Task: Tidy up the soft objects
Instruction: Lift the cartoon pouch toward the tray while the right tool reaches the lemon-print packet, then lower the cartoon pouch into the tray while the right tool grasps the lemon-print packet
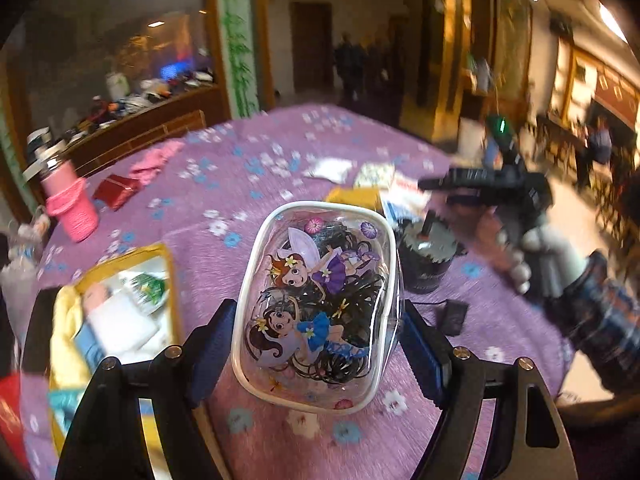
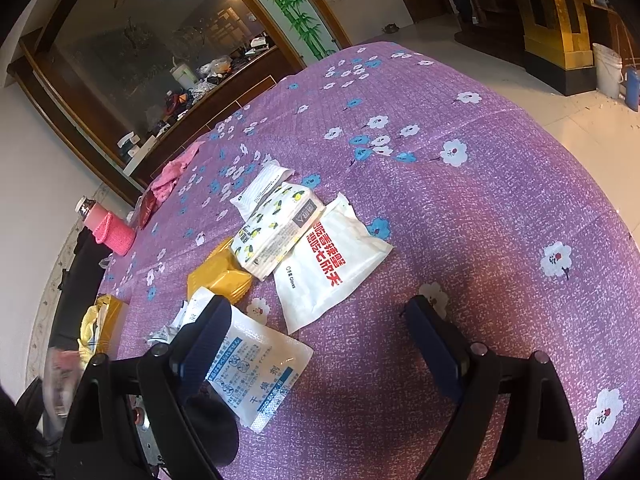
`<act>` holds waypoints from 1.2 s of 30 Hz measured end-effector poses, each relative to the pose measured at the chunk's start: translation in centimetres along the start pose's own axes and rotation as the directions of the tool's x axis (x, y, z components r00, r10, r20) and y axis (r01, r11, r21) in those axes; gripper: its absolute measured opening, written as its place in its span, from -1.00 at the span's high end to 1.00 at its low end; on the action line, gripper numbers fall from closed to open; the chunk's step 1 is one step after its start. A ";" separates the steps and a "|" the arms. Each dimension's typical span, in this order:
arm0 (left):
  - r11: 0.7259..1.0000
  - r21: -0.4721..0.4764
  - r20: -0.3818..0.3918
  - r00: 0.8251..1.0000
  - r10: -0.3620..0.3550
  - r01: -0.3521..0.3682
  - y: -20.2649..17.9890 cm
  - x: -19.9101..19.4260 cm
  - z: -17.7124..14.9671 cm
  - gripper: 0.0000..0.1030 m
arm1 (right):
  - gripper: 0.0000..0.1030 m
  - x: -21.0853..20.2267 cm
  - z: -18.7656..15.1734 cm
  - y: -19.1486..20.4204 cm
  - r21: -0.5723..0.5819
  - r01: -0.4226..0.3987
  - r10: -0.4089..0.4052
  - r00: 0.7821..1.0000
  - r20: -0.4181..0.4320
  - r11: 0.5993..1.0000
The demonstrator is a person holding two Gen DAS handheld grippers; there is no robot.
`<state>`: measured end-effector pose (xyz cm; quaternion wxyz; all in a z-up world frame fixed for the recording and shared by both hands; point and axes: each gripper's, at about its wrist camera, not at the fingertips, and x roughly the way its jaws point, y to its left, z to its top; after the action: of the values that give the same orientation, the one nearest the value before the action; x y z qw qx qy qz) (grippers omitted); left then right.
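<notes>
A: Where's the pouch (image 1: 316, 304)?

B: Between the left gripper (image 1: 316, 344)'s wide-set fingers, above the purple tablecloth (image 1: 256, 184); whether the pads press its sides, I can't tell.

A: How will it handle?

B: Probably light, squashy and slick clear plastic, stuffed with black hair ties. Best pinched across its white-piped middle.

A: The right gripper (image 2: 320, 344)?

B: Wide open, empty, near the white packets (image 2: 332, 264).

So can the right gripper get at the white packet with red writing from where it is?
Probably yes. The right gripper is open and empty, and the packet lies flat on the cloth just ahead, its near end uncovered, only a patterned pack overlapping its far edge.
</notes>
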<state>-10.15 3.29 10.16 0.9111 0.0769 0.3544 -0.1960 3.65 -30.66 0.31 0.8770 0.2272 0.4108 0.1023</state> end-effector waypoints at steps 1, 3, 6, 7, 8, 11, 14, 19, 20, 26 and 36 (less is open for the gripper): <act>1.000 -0.018 0.017 1.000 0.004 -0.004 0.4 -0.9 -0.2 -0.59 | -0.71 0.0 0.1 0.0 -0.001 0.001 -0.001 1.000 0.000 1.000; 0.999 -0.052 0.042 0.999 0.018 -0.016 1.5 -2.4 -0.7 -0.59 | -0.71 -0.1 0.2 0.1 0.015 0.004 -0.004 1.000 -0.009 1.000; 0.995 -0.080 0.060 0.996 0.063 -0.058 2.9 -4.3 -1.9 -0.59 | -0.71 -0.6 1.0 0.6 0.045 -0.025 0.026 0.999 -0.025 0.999; 0.994 -0.082 0.063 0.995 0.077 -0.072 3.2 -4.5 -2.3 -0.59 | -0.71 -0.8 1.5 1.2 0.037 -0.028 0.029 0.999 -0.030 0.999; 0.992 -0.092 0.067 0.993 0.094 -0.088 3.8 -5.0 -2.7 -0.59 | -0.71 -1.0 2.0 1.9 0.019 -0.023 0.023 0.999 -0.037 1.000; 0.986 -0.132 0.074 0.991 0.113 -0.102 5.4 -6.2 -3.7 -0.59 | -0.71 -0.4 3.7 4.8 -0.043 -0.034 0.030 0.995 -0.098 0.998; 0.973 -0.188 0.076 0.986 0.148 -0.132 7.3 -7.1 -4.8 -0.59 | -0.71 2.1 5.6 6.9 -0.057 -0.005 -0.007 0.979 -0.201 0.998; 0.953 -0.235 0.035 0.978 0.204 -0.191 9.1 -7.6 -6.6 -0.59 | -0.71 6.9 7.0 7.6 -0.038 0.136 -0.141 0.946 -0.292 0.990; 0.950 -0.242 0.034 0.977 0.211 -0.197 9.4 -7.8 -6.8 -0.59 | -0.69 8.0 7.2 7.6 -0.026 0.168 -0.168 0.934 -0.314 0.985; 0.921 -0.301 0.012 0.965 0.262 -0.246 11.3 -8.4 -8.2 -0.59 | 0.25 10.3 7.6 9.8 -0.123 0.280 -0.304 0.916 -0.264 0.952; 0.852 -0.400 -0.085 0.939 0.332 -0.337 14.9 -7.8 -10.6 -0.59 | 0.99 2.7 8.2 13.7 -0.218 0.174 -0.201 0.974 -0.105 0.960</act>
<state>-15.79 22.14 7.67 0.9247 -0.0536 0.3743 0.0443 11.75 -20.30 9.68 0.8741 0.0875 0.4720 0.0750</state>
